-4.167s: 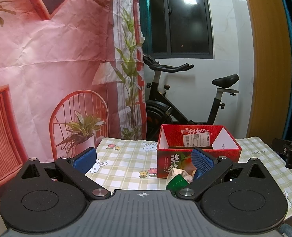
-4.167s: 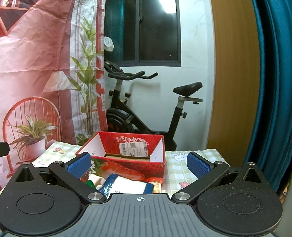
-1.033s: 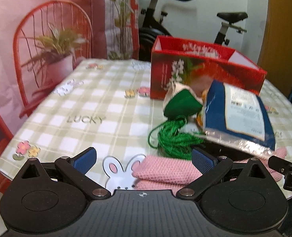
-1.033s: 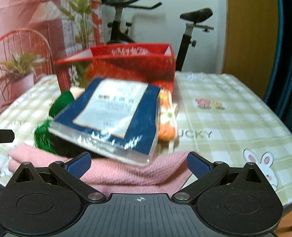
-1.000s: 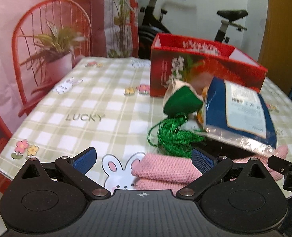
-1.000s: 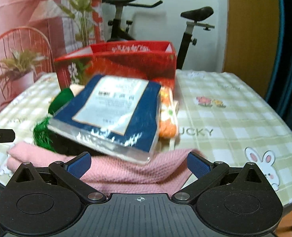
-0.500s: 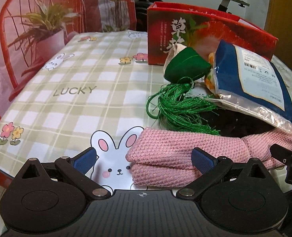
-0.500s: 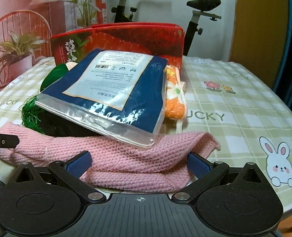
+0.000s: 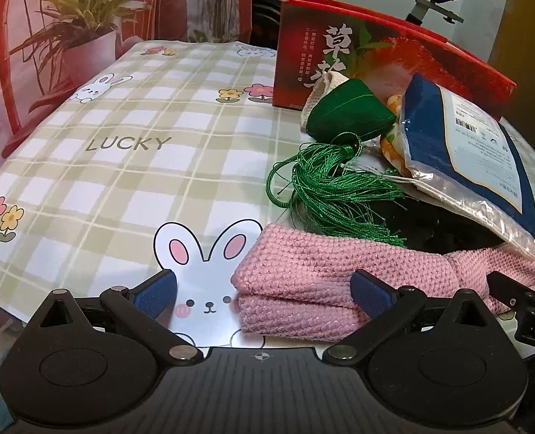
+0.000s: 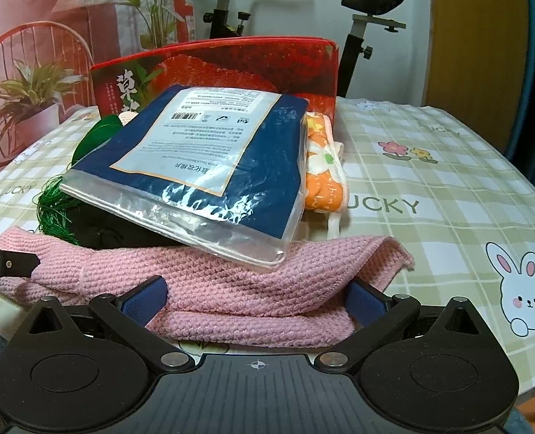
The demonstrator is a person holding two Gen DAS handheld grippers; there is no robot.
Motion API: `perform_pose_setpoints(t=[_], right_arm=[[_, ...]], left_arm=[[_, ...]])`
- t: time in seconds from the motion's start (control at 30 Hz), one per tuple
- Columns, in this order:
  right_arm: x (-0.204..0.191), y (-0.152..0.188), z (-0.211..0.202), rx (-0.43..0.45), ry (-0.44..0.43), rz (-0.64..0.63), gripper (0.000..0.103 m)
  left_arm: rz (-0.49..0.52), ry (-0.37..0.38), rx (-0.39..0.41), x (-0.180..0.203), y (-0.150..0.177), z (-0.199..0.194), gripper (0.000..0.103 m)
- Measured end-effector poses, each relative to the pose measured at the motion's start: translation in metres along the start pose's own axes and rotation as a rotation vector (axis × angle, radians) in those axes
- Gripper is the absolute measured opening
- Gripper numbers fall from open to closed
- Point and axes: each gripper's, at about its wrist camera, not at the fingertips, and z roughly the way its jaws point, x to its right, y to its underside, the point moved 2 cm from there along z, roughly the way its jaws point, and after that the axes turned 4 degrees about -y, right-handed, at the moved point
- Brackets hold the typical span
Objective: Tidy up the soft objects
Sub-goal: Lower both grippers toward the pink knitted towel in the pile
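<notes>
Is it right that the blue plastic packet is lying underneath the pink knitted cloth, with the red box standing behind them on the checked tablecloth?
Not quite: the blue plastic packet lies on top of the pink knitted cloth, not underneath, as the right wrist view shows. The red box does stand behind them on the checked tablecloth.

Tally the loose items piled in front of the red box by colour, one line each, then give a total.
Pink: 1, folded pink knitted cloth
Green: 1, green fabric pouch with thread tassel
Blue: 1, dark blue plastic packet with white label
Orange: 1, orange and white patterned fabric item
Black: 1, black item under the packet
Total: 5
</notes>
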Motion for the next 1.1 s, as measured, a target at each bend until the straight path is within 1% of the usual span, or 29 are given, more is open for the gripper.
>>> perform_pose_setpoints(t=[0.67,0.87,0.93,0.97,1.07,1.1], right_arm=[[-0.001,0.000,-0.002,-0.010,-0.011,0.000,0.102],[-0.005,-0.001,-0.005,-0.018,-0.026,-0.005,0.091],[-0.006,-0.002,-0.006,-0.023,-0.031,-0.005,0.087],[-0.006,-0.002,-0.007,-0.026,-0.035,-0.006,0.086],[-0.009,-0.002,-0.010,-0.037,-0.049,-0.010,0.076],[-0.011,-0.002,-0.011,-0.041,-0.056,-0.015,0.071]], left_arm=[[0.010,0.017,-0.001,0.000,0.001,0.000,0.103],[0.014,0.027,-0.002,0.000,0.002,-0.001,0.102],[0.020,0.037,0.002,-0.001,0.002,-0.003,0.098],[0.024,0.043,0.004,0.000,0.002,-0.004,0.094],[0.025,0.070,0.007,0.000,0.002,-0.008,0.084],[0.027,0.078,0.009,0.001,0.003,-0.009,0.079]])
